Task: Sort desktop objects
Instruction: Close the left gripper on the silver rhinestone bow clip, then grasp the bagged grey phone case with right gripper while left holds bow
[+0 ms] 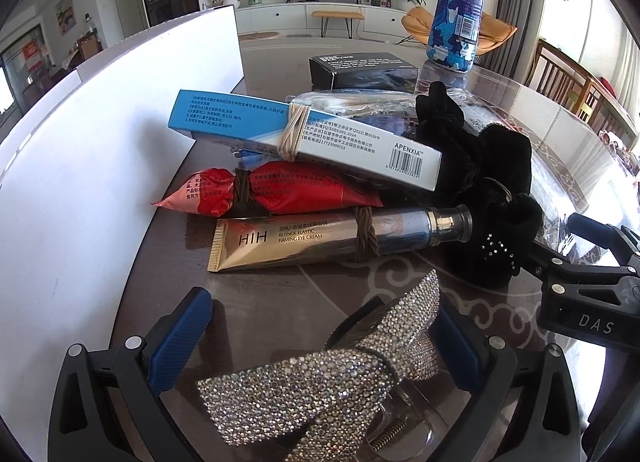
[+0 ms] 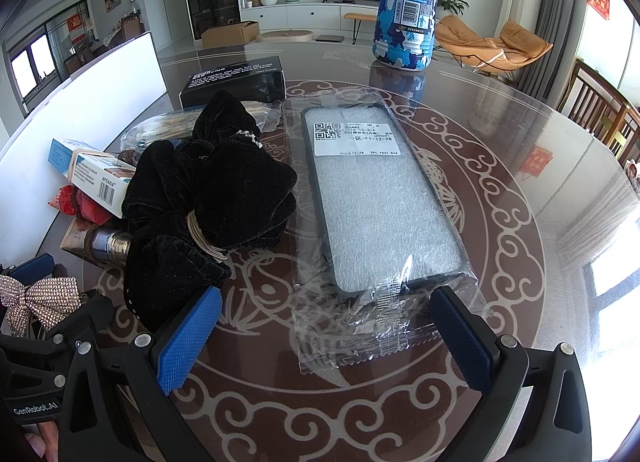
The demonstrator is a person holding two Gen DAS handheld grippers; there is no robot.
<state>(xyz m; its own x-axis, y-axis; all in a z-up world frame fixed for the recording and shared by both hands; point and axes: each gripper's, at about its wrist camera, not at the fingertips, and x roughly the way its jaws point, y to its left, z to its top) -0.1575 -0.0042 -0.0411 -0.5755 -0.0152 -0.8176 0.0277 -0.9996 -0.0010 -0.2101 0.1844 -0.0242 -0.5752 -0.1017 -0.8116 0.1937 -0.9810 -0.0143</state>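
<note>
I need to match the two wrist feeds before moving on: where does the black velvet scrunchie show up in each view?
Left wrist view: the black velvet scrunchie sits right of centre, against the cap end of the gold eye cream tube.
Right wrist view: the scrunchie lies left of centre, just left of the bagged phone case.
Shared landmark: the blue camouflage bottle stands upright at the far side of the table in both.

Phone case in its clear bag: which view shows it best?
Right wrist: the phone case lies whole and unobstructed ahead of the open right gripper. Left wrist shows none of it clearly; the black scrunchie blocks that side.
</note>
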